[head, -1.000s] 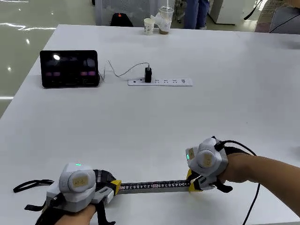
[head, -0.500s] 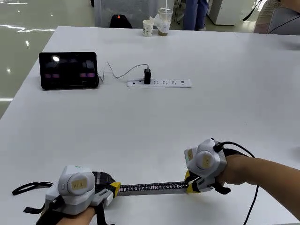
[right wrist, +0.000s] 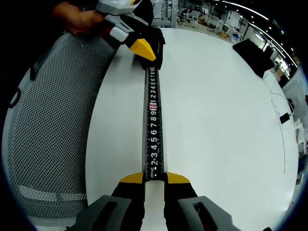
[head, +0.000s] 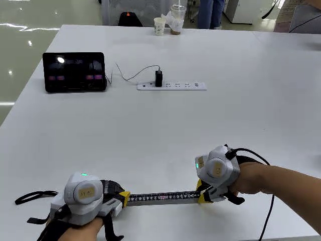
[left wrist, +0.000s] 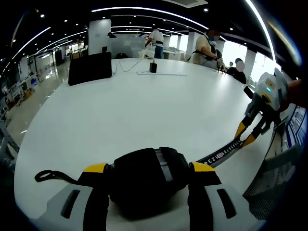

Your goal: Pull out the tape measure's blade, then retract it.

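At the table (head: 200, 125) edge, left gripper (head: 118, 199) clamps the tape measure (left wrist: 144, 183) — right gripper (right wrist: 155, 178) pinches its blade (right wrist: 153, 120).

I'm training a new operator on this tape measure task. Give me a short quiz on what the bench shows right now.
1. Fill in: the left gripper is shut on the ____ of the tape measure.
2. What holds the tip of the blade? A) the right gripper B) a bare hand C) nothing
3. True or false: the blade is fully retracted.
Key: 1 case; 2 A; 3 false.
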Demonstrator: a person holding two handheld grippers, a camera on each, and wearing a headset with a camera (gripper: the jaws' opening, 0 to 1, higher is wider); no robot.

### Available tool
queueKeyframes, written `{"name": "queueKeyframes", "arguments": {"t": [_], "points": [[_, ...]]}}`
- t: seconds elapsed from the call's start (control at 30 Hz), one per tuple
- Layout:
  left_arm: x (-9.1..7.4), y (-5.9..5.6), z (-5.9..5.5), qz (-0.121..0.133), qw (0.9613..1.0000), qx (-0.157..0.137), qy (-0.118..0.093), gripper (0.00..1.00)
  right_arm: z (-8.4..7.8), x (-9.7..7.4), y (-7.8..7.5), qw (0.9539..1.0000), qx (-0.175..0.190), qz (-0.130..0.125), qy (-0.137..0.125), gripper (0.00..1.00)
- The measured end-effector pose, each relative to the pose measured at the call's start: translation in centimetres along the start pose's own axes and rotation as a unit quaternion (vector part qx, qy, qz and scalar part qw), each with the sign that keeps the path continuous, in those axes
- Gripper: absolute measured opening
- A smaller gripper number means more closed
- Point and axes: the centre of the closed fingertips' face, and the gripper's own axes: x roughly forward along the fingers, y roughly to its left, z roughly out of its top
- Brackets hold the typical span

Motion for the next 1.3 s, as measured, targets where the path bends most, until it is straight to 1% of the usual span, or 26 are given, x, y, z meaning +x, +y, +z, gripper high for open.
{"name": "queueKeyframes", "arguments": {"t": [0.03, 0.1, 0.27, 0.47, 0.77, 1.0, 1.3], "points": [[0.0, 0.0, 0.0, 0.000, 1.0000, 0.000, 0.000, 0.62, 0.1, 0.0, -0.1, 0.9999, 0.011, 0.000, -0.006, 0.11], [0.0, 0.0, 0.0, 0.000, 1.0000, 0.000, -0.001, 0.62, 0.2, 0.0, -0.1, 0.9998, 0.020, 0.000, -0.009, 0.11], [0.0, 0.0, 0.0, 0.001, 1.0000, 0.001, 0.000, 0.62, 0.6, 0.2, -0.1, 0.9999, 0.015, -0.004, 0.001, 0.11], [0.1, 0.1, 0.0, 0.001, 1.0000, 0.001, 0.001, 0.62, 0.7, 0.2, -0.2, 0.9994, 0.034, -0.008, 0.000, 0.11], [0.0, 0.1, 0.0, 0.001, 1.0000, 0.000, 0.002, 0.62, 1.0, 0.4, -0.2, 0.9995, 0.030, -0.009, 0.009, 0.11], [0.0, 0.1, 0.0, 0.001, 1.0000, 0.001, 0.000, 0.62, 1.2, 0.5, -0.2, 0.9993, 0.035, -0.008, 0.004, 0.11], [0.0, 0.1, 0.0, 0.000, 1.0000, 0.002, 0.000, 0.62, 1.5, 0.6, -0.3, 0.9993, 0.036, -0.010, 0.005, 0.11]]}}
